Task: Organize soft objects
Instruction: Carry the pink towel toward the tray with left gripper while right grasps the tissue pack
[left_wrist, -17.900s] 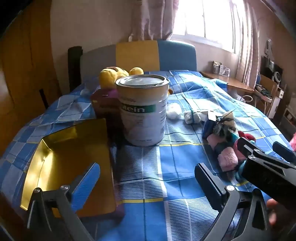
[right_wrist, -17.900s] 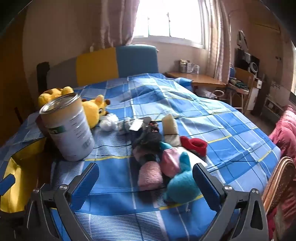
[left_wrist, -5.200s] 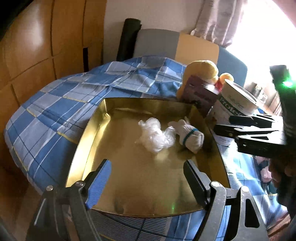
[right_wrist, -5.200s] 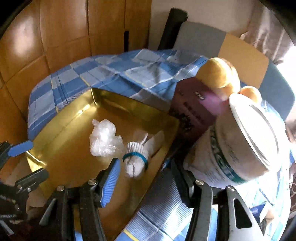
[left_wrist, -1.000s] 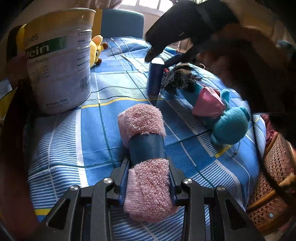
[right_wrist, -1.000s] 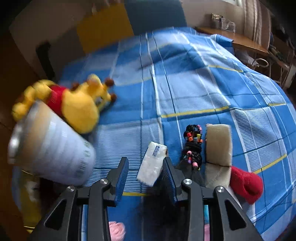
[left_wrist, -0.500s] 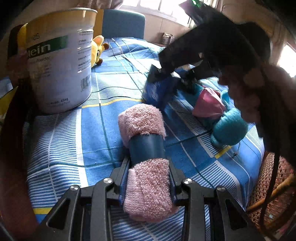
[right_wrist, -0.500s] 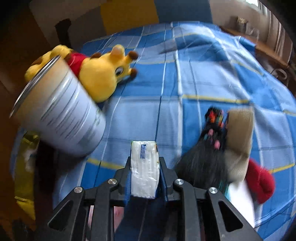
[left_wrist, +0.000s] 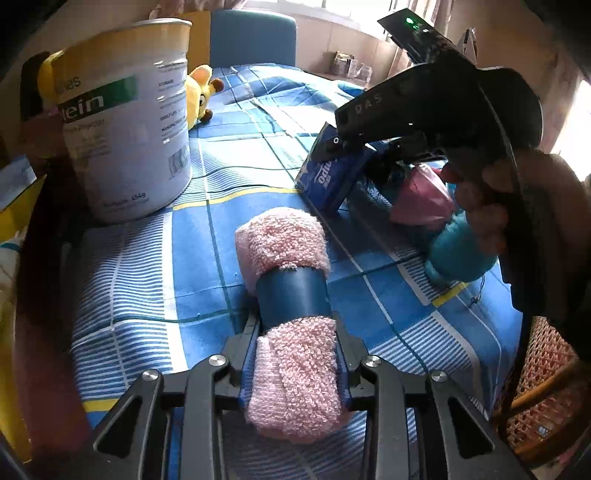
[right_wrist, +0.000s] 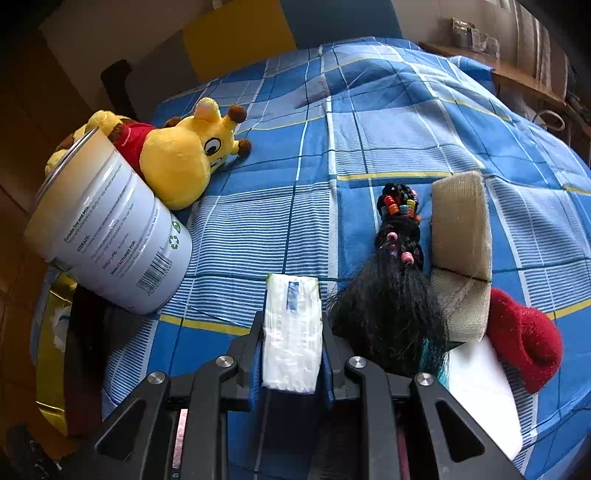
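Progress, judged from how things lie: both tools are loaded, neither load is yet put away. Lower centre of the left wrist view, the left gripper (left_wrist: 295, 354) is clamped on a pink towel roll (left_wrist: 291, 321), its jaws pressing the looped terry pile on either side; a smooth dark-blue band encircles the roll's middle. Lower centre of the right wrist view, the right gripper (right_wrist: 291, 343) is closed on a tissue pack (right_wrist: 291, 328), a flat rectangular packet in crinkled white film with a small blue tab. The same pack shows a blue printed face at upper centre-right of the left view.

A gold tray (right_wrist: 48, 332), glossy metal, shows only as a sliver at the left edge of the right view; something white lies in it, too cropped to identify. It is probably the destination.

Still loose on the blue checked bedspread (right_wrist: 369, 122):
- black hair bundle (right_wrist: 399, 295), fibrous, with coloured beads;
- beige folded cloth (right_wrist: 461, 229), ribbed and blocky, just beside it;
- red sock (right_wrist: 524, 339), fuzzy, at right;
- teal plush (left_wrist: 458, 254) and pink fabric piece (left_wrist: 421, 199), right of the left view;
- yellow giraffe plush (right_wrist: 184, 158), velvety, leaning against the white tin (right_wrist: 110, 229), a rigid printed cylinder.

Most sorting therefore remains.
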